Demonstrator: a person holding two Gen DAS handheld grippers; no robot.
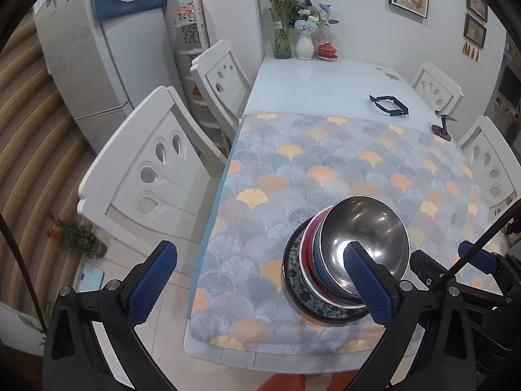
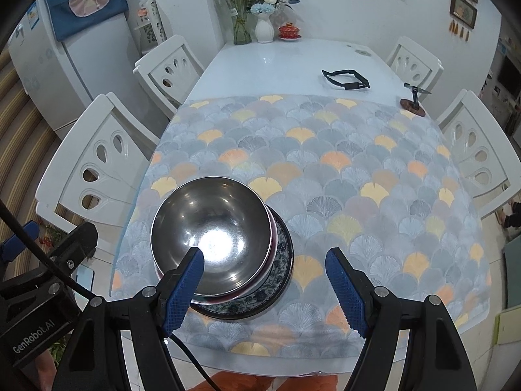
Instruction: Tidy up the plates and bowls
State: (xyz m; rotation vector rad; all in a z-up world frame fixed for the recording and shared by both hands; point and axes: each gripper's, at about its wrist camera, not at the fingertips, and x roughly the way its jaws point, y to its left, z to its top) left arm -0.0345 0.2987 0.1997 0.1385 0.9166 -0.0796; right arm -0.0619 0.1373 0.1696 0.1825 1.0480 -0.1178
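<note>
Bowls and plate sit as one stack on the patterned cloth (image 2: 342, 163) near the front edge of the surface (image 2: 276, 62). Count: one steel bowl (image 2: 211, 228) on top, one red-rimmed bowl (image 1: 307, 244) and one blue bowl (image 1: 320, 260) under it, one blue-white patterned plate (image 2: 273, 290) at the bottom.

Left gripper (image 1: 260, 285): two blue fingers (image 1: 151, 285) spread wide apart, holding nothing; the stack lies at its right finger, whose tip overlaps the steel bowl's rim.

Right gripper (image 2: 268, 288): fingers apart too, empty; the stack lies at its left finger and reaches into the gap.

Far beyond the fingers: two vases (image 2: 263, 29), one red lidded cup (image 2: 289, 31), one black strap-like item (image 2: 346, 79). Four white chairs (image 2: 97, 163) around the surface.
</note>
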